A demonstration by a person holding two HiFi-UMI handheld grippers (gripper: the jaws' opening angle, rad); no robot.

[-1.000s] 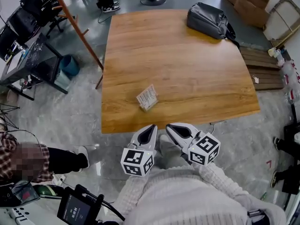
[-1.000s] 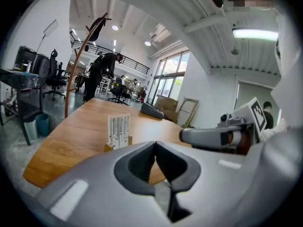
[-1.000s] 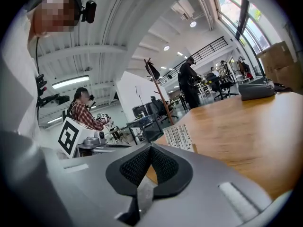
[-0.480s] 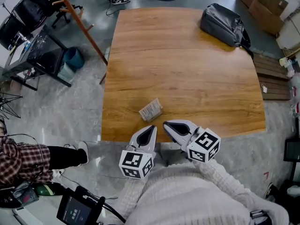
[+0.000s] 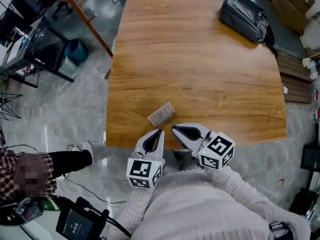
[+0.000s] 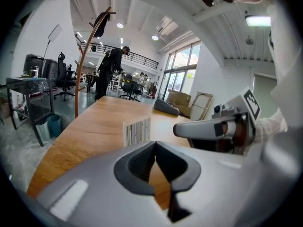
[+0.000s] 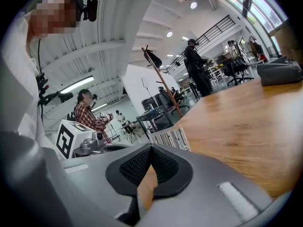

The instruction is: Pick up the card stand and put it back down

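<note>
step: approach; card stand untouched near tabletop front edge
left gripper, right gripper: fingers closed, empty
next: open one, reach stand

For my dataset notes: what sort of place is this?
Probably an open-plan office or lab hall: it has office chairs, a mezzanine railing and cardboard boxes.

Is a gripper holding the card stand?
No, the card stand sits alone on the table; left gripper and right gripper are shut, empty.
</note>
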